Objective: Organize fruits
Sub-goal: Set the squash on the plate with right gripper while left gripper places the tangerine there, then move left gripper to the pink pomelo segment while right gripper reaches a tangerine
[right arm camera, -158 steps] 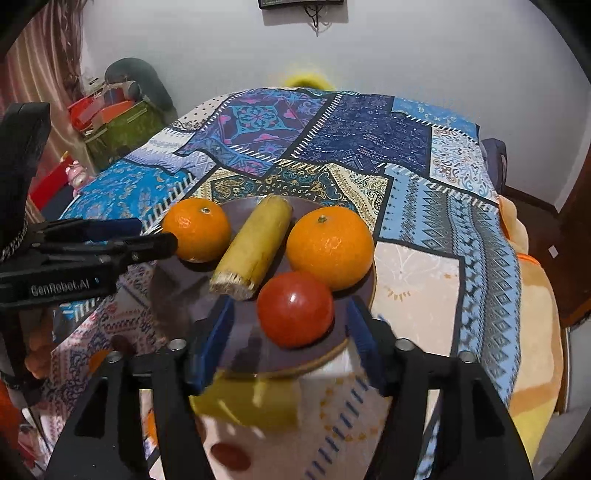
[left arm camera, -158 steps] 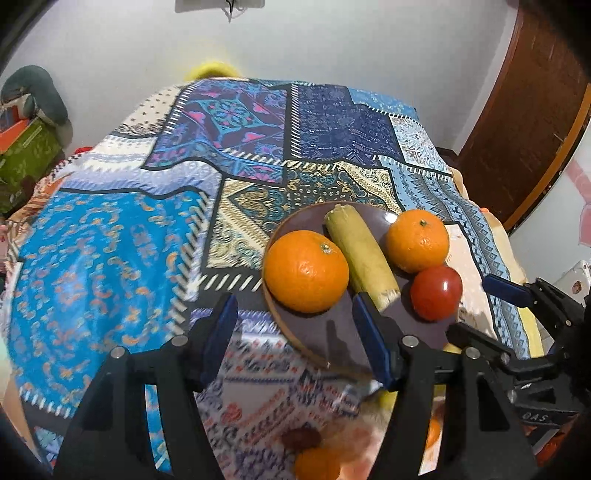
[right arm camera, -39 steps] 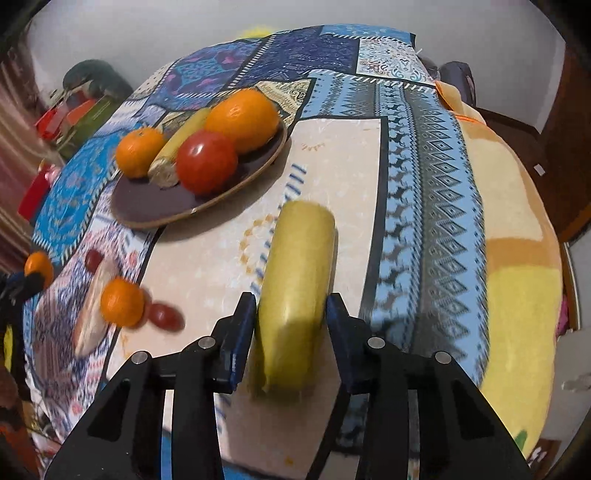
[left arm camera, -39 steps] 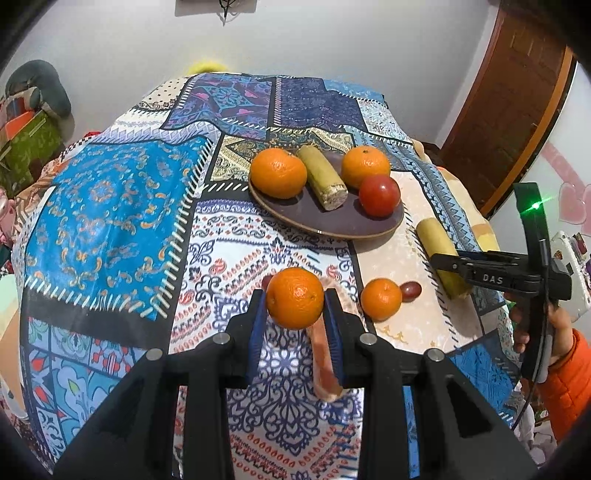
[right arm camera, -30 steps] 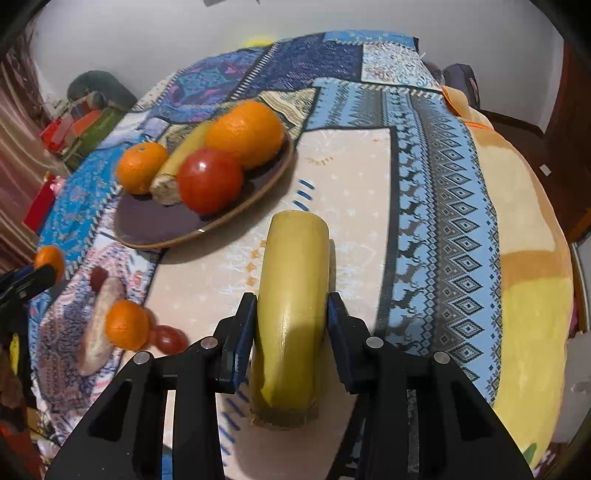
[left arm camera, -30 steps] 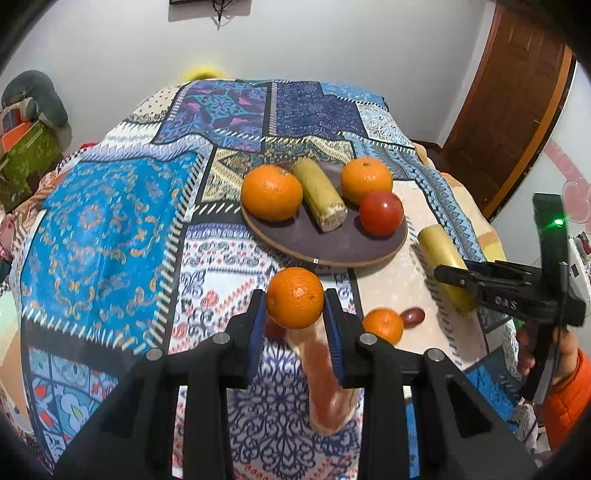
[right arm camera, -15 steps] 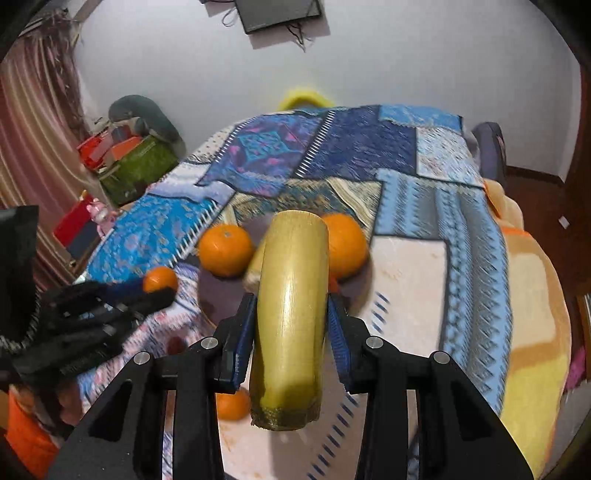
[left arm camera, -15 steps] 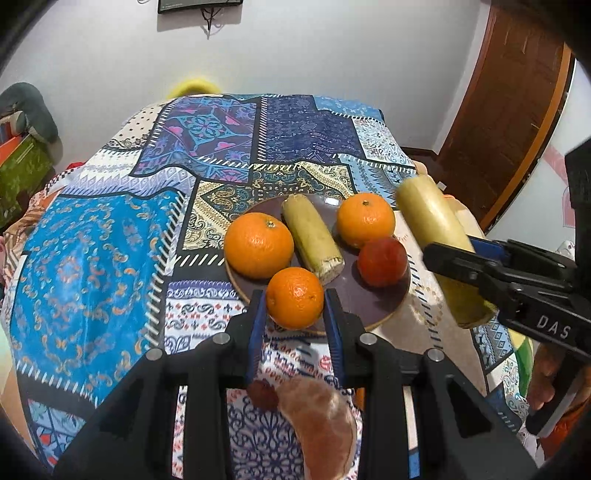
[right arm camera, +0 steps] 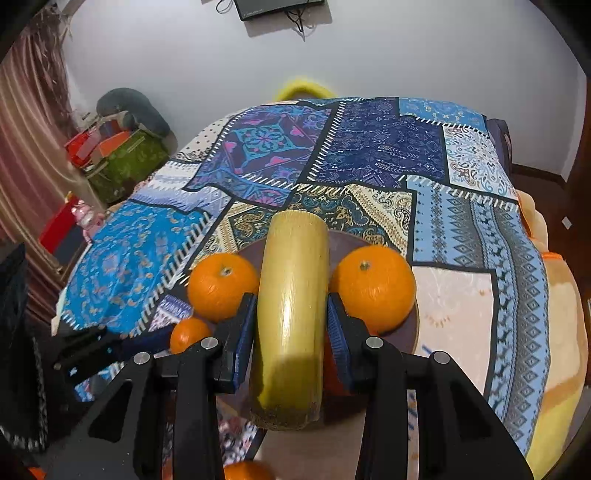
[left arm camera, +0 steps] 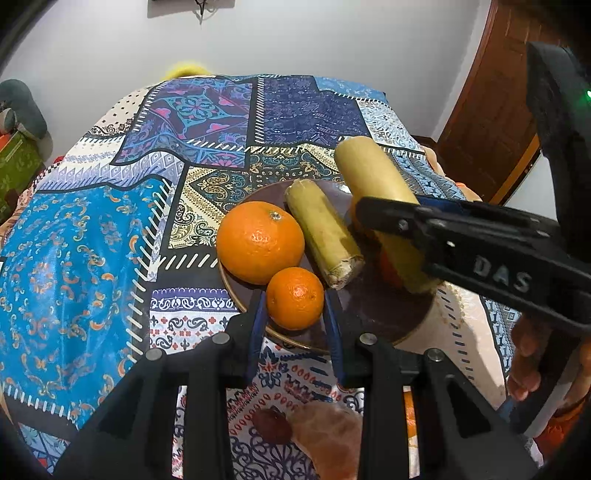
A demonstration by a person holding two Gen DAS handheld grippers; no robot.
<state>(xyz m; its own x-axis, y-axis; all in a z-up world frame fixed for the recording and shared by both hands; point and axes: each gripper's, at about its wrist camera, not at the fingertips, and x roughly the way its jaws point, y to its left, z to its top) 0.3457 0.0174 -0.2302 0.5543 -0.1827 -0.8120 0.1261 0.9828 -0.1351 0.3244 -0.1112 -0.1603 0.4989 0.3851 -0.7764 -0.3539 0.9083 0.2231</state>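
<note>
Right gripper [left arm camera: 391,218] reads "DAS"; its fingers [right arm camera: 242,332] clamp yellow stalk [right arm camera: 291,314].

Beyond my patchwork-covered bed [right arm camera: 388,147] stands a pale grey wall [right arm camera: 406,55], a dark screen [right arm camera: 279,8] with dangling cables mounted high on it. Left of the bed: a striped curtain [right arm camera: 26,155] and a green box [right arm camera: 125,162]. Right: a brown wooden door [left arm camera: 491,110].
</note>
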